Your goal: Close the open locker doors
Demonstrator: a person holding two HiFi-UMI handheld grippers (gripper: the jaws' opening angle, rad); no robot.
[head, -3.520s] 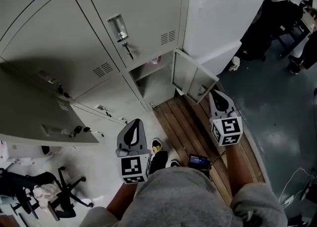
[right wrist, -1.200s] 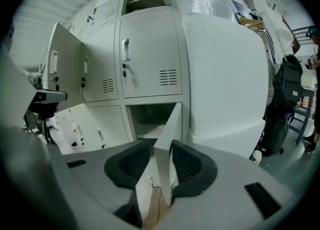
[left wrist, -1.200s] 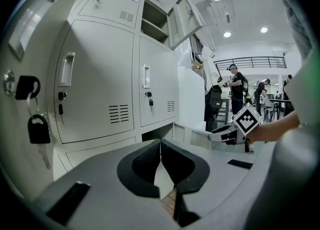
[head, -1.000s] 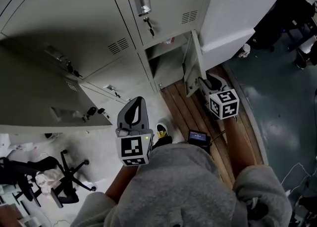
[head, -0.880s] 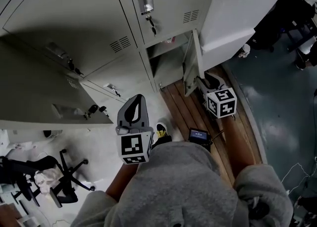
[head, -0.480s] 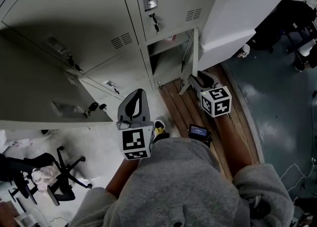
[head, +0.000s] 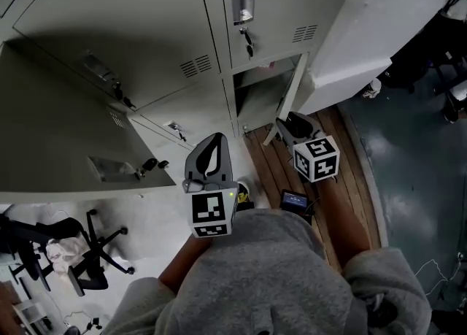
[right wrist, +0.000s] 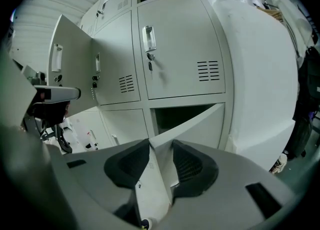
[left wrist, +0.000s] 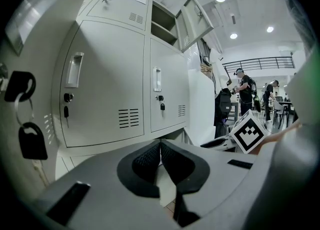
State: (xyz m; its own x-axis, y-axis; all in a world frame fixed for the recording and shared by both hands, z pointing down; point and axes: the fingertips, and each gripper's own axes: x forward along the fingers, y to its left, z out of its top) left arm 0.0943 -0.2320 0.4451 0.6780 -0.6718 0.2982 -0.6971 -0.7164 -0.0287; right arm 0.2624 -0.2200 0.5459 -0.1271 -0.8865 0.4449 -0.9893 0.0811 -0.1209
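The low locker door (head: 290, 98) stands ajar, swung partway toward its dark compartment (head: 259, 96). My right gripper (head: 289, 123) is at the door's free edge. In the right gripper view that edge (right wrist: 195, 124) runs between the jaws of the right gripper (right wrist: 161, 146), nearly filling the gap. The jaws have just been opening, and I see no squeeze on the door. My left gripper (head: 213, 145) hangs in front of the shut lockers, its jaws together on nothing (left wrist: 160, 144). A wide door (head: 58, 136) also hangs open at the left, and another (left wrist: 192, 21) high up.
A white-wrapped block (head: 365, 41) stands right of the lockers. Wooden slats (head: 346, 180) cover the floor below the low door, with a small screen device (head: 295, 200) on them. An office chair (head: 80, 253) sits at lower left. People (left wrist: 245, 88) stand far off.
The low door has swung from wide open toward the lockers, and my right gripper has travelled left with its edge. The left gripper has hardly moved.
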